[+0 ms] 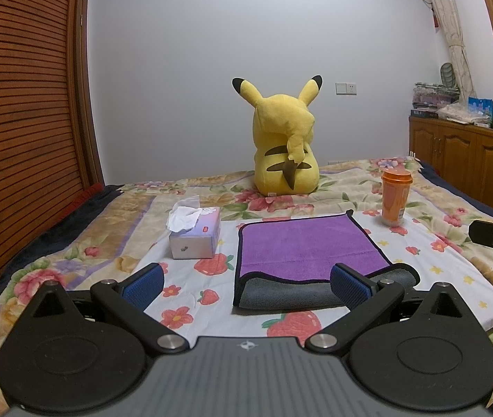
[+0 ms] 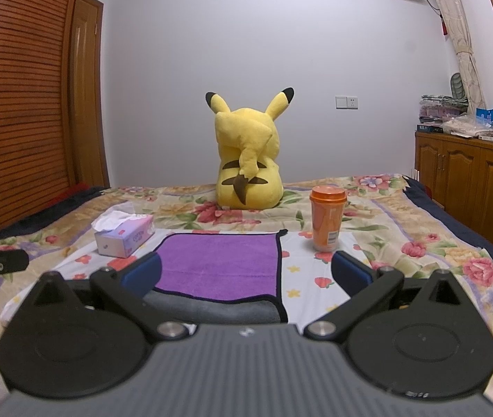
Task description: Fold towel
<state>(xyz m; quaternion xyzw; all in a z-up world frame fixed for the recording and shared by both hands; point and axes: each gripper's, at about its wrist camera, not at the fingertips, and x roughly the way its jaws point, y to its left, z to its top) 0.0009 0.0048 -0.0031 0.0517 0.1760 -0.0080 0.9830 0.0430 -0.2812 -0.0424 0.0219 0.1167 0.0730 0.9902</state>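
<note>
A purple towel [image 1: 302, 243] with a black hem and a grey underside lies on the white fruit-print cloth [image 1: 191, 299] on the bed. Its near edge is folded back, so the grey side shows. It also shows in the right wrist view [image 2: 218, 264]. My left gripper [image 1: 246, 283] is open and empty, just in front of the towel's near left corner. My right gripper [image 2: 246, 274] is open and empty, at the towel's near right corner. Each gripper shows at the edge of the other's view.
A tissue box [image 1: 196, 234] stands left of the towel. An orange lidded cup [image 1: 395, 196] stands at its far right. A yellow plush toy [image 1: 284, 142] sits behind. A wooden wardrobe [image 1: 21, 121] is on the left and a cabinet [image 1: 465, 160] on the right.
</note>
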